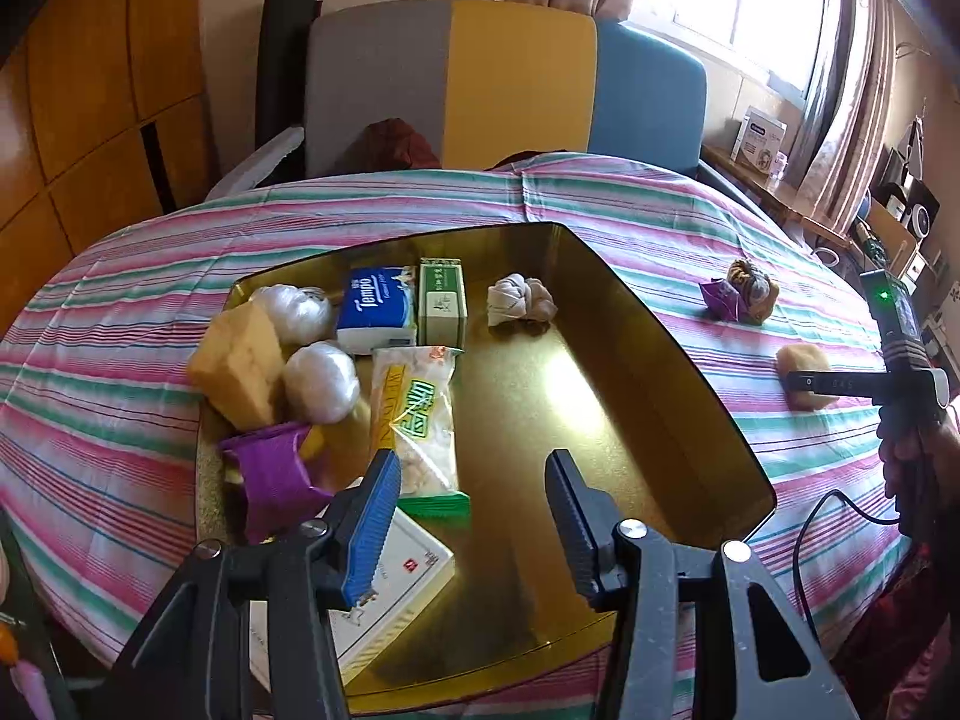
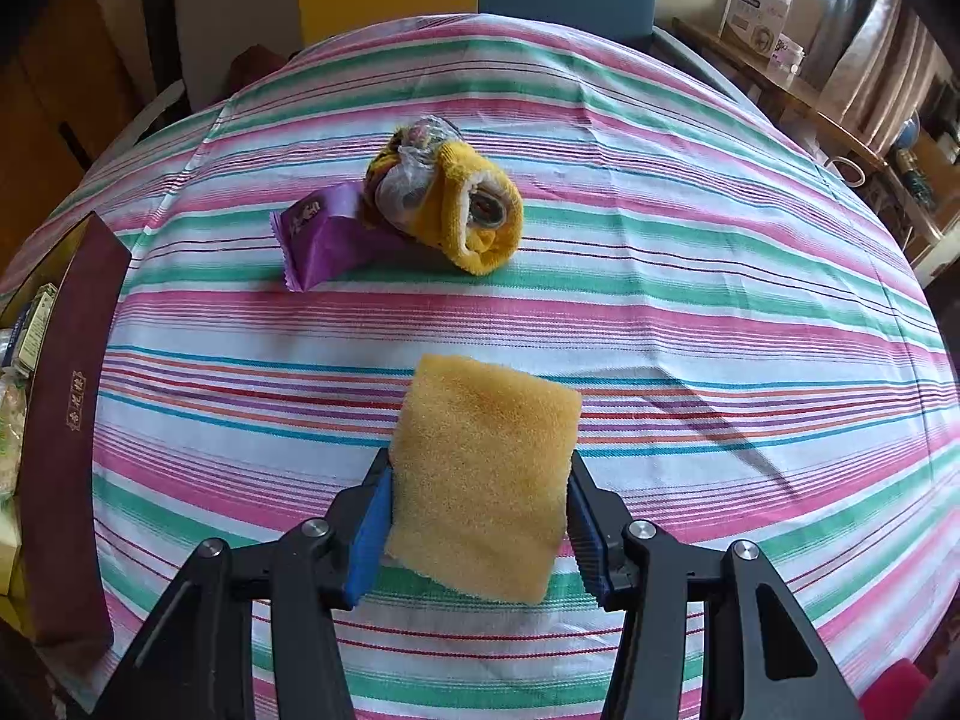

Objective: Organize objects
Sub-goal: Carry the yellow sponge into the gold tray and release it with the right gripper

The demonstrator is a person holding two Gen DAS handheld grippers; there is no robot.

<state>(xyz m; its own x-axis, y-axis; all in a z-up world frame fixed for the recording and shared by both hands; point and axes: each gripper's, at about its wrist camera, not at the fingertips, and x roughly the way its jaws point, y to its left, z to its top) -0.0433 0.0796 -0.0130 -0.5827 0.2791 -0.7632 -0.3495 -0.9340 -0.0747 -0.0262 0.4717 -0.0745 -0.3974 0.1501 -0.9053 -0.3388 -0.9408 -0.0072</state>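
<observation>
1. We had the left gripper [image 1: 474, 516] hanging over the gold-lined box [image 1: 690, 360], jaws about half open with nothing between them, just the box floor showing through the gap.
2. The right gripper [image 2: 477, 510] was clamped on a yellow sponge [image 2: 486, 468], blue pads pressed against both of its sides. The sponge sat low over the striped bedsheet [image 2: 720, 300]; we couldn't tell if its far edge was touching the cloth or lifted off it.
3. From the left camera the same sponge [image 1: 807, 375] showed up out on the sheet to the right of the box, with the right gripper's handle and the hand [image 1: 912, 462] gripping it at the frame edge.
4. Inside the box, all crowded to the left side: a second sponge [image 1: 240, 363], two white plastic-wrapped balls [image 1: 321, 381], a blue Tempo tissue pack [image 1: 378, 309], a green and white carton [image 1: 443, 303], a long snack bag [image 1: 417, 420], a purple wrapper [image 1: 273, 471] and a white box [image 1: 396, 588] partly under the left gripper's blue pad.
5. A balled-up pale sock [image 1: 519, 299] lay by itself near the box's far wall.
6. Out on the sheet beyond the held sponge were a yellow rolled sock [image 2: 456, 204] and a purple snack packet [image 2: 327, 237], touching each other.
7. The box's maroon outer wall [image 2: 66, 438] ran along the left edge of the right camera's view.
</observation>
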